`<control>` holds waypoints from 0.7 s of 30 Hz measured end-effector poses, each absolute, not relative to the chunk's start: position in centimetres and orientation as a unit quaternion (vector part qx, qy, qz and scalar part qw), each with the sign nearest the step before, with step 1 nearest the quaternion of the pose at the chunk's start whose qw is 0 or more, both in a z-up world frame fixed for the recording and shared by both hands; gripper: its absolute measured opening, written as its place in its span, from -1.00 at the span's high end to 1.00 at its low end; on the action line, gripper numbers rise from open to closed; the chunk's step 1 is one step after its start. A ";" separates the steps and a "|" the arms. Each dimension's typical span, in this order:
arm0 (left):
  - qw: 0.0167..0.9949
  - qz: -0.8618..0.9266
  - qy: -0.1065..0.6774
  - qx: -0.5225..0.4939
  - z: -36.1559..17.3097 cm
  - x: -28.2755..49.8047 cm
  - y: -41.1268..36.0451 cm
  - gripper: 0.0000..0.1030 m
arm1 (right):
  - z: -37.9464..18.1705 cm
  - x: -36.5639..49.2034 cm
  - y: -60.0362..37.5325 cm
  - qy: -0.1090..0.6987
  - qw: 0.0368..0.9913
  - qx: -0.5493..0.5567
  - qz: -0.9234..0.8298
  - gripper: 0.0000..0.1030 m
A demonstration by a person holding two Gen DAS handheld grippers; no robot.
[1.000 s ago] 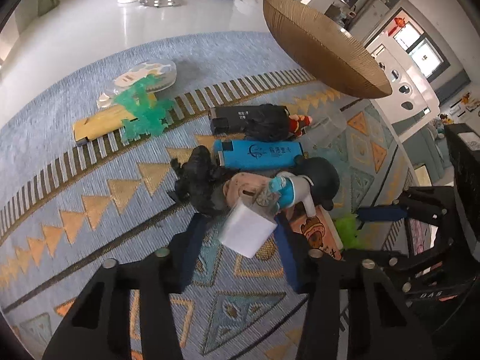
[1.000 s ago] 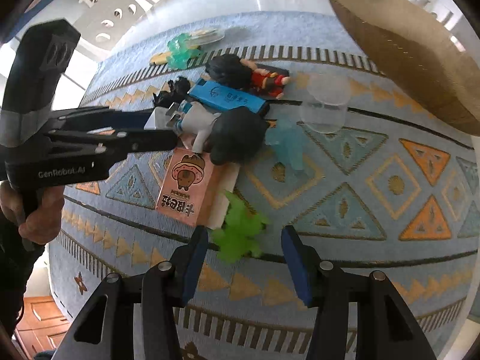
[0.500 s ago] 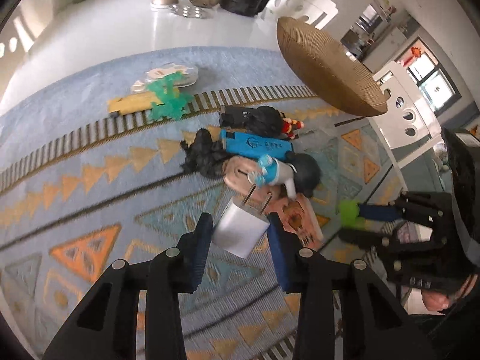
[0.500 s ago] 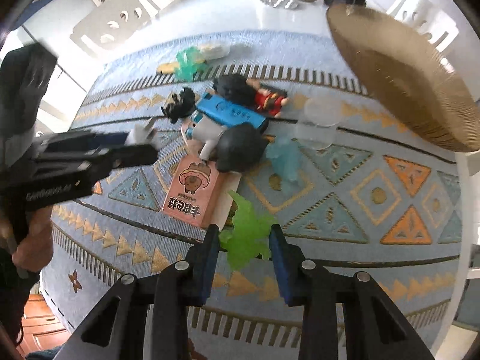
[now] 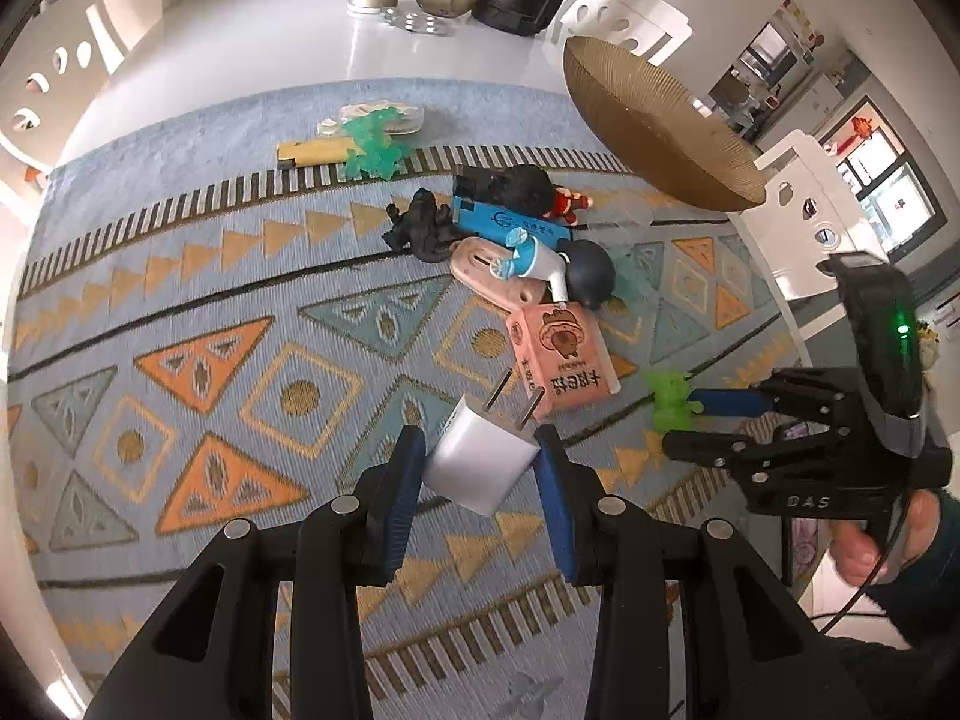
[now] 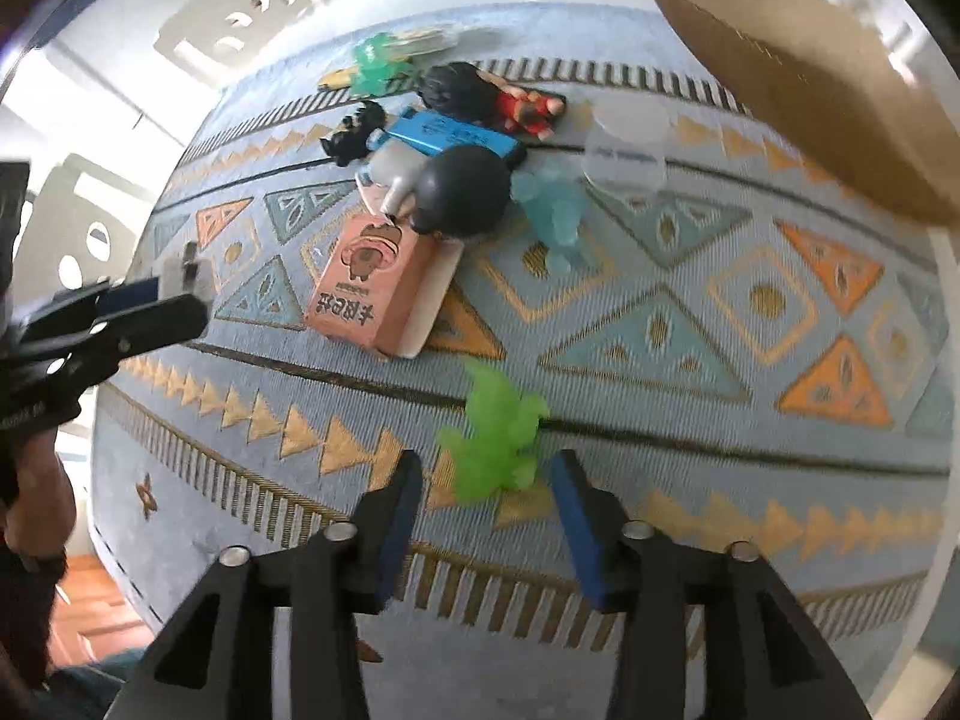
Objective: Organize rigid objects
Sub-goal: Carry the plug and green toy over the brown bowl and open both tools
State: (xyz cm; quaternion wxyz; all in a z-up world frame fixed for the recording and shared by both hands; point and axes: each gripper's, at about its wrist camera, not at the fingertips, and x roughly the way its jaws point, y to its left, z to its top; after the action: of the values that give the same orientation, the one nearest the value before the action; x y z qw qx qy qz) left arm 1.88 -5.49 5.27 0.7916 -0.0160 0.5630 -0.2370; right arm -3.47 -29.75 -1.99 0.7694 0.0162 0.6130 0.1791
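Left tongs (image 5: 480, 439) were clenched on the white square charger plug with two metal pins (image 5: 480, 462), and the blue pads pressed on its two sides. One second before, this plug was down at the edge of the heap, against the black animal figure (image 5: 420, 227). Now it hung above the blue woven mat with orange triangles (image 5: 240, 300), in front of the pink carton with a cartoon bear (image 5: 561, 354) and clear of the heap. So I judged that the plug was already taken out of the heap, and that what remained was to carry it to its place. That place was maybe the big brown ribbed bowl (image 5: 654, 120) at the far right, but I could not be sure.

Right tongs (image 6: 486, 468) were released. Half a second before they were closed on the bright green translucent toy figure (image 6: 495, 438), and the jaws had just been opening. The figure was between them, but I saw a gap on each side, so nothing held it. It seemed to lie on the mat, near the carton but not touching it, while one second before it lay right against the carton's corner. I judged it was pulled out a little and then let go, so it needed a new grasp.
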 end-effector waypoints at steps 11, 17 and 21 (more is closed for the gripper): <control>0.817 -0.247 0.521 -0.002 10.0 1.4 -6.5 0.34 | 0.5 -2.7 -28.1 0.581 0.803 0.045 0.120 0.36; 0.867 -0.256 0.427 0.025 18.7 4.2 -9.7 0.34 | 12.7 -1.5 -34.0 0.467 0.875 0.096 0.083 0.36; 0.886 -0.272 0.374 0.004 23.1 6.7 -12.7 0.34 | 18.9 -1.1 -37.7 0.399 0.909 0.114 0.033 0.35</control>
State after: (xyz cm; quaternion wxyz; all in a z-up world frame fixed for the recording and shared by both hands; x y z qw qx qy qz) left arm 6.70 -12.67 23.15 0.8864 0.0039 0.3742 -0.2724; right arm -1.11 -37.66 18.92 0.9095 0.1136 0.3987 0.0326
